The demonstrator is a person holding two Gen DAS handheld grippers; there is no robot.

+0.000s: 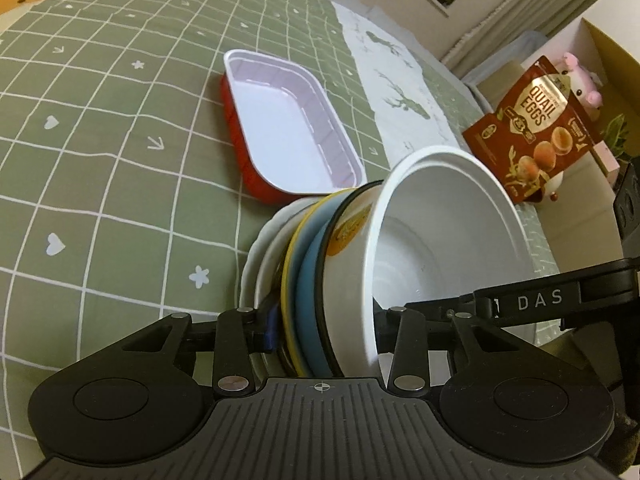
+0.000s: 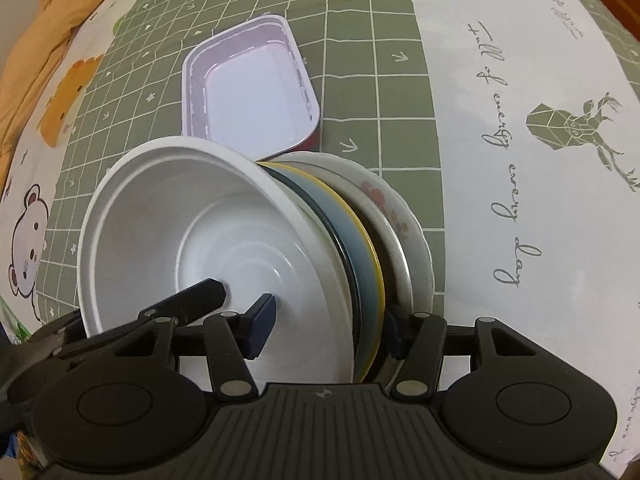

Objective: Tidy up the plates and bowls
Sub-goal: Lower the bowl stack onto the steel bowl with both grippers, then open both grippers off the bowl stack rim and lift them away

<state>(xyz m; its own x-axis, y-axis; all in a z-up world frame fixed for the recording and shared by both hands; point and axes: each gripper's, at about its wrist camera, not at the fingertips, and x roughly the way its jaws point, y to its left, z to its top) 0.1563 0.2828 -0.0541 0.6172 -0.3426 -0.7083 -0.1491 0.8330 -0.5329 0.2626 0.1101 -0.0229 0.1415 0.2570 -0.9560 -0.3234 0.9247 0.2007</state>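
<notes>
A green grid-patterned bedsheet (image 2: 400,92) lies under everything. On it, a red-sided rectangular tray (image 1: 288,128) sits just behind a tilted stack of dishes – white bowl (image 2: 192,240), blue plate (image 2: 362,248), floral plate (image 2: 396,216). The left gripper (image 1: 324,326) and right gripper (image 2: 326,318) each straddle the stack's near edge, pads apparently clamped on it.

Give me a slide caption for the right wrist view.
Right tool straddles a stack of white bowl and plates, beside a rectangular tray on green checked cloth.
</notes>
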